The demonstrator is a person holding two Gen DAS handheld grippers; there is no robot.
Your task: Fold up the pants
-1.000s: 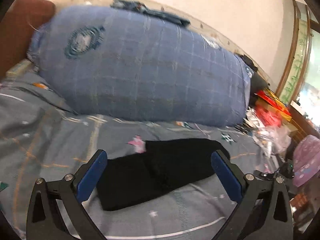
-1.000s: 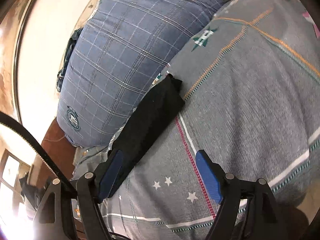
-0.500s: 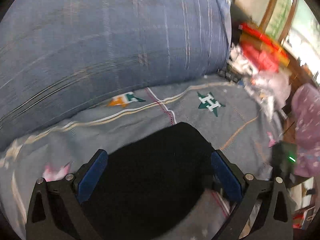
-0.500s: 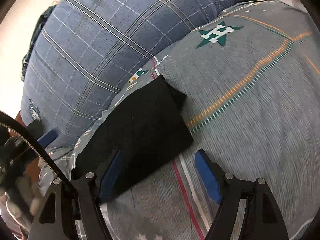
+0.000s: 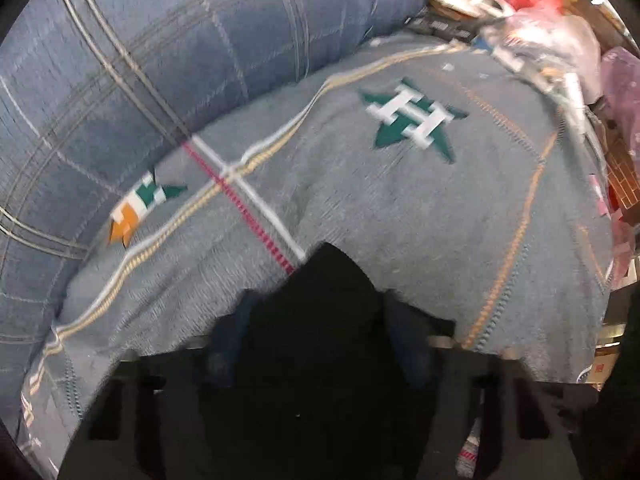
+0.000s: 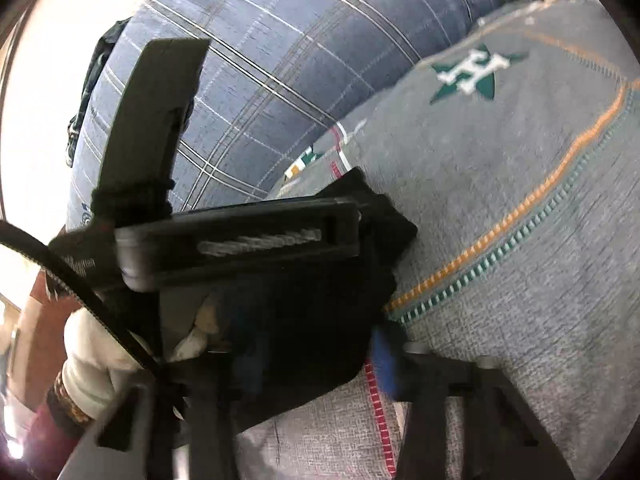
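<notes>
The black pants lie folded on the grey bedsheet. In the left wrist view my left gripper is pressed down over one end of the pants; its blue fingers stand close on either side of the black cloth. In the right wrist view the pants lie between the fingers of my right gripper, which stand apart around the cloth; one blue pad shows at its edge. The left gripper's body lies across the pants just ahead of it.
A large blue plaid pillow lies along the far side of the bed, also in the right wrist view. Clutter of red and white bags sits at the bed's right end. A gloved hand holds the left gripper.
Both grippers have moved down and in onto the end of the pants. The left gripper's fingers have closed in from wide open onto the cloth. The left gripper now fills the right view.
</notes>
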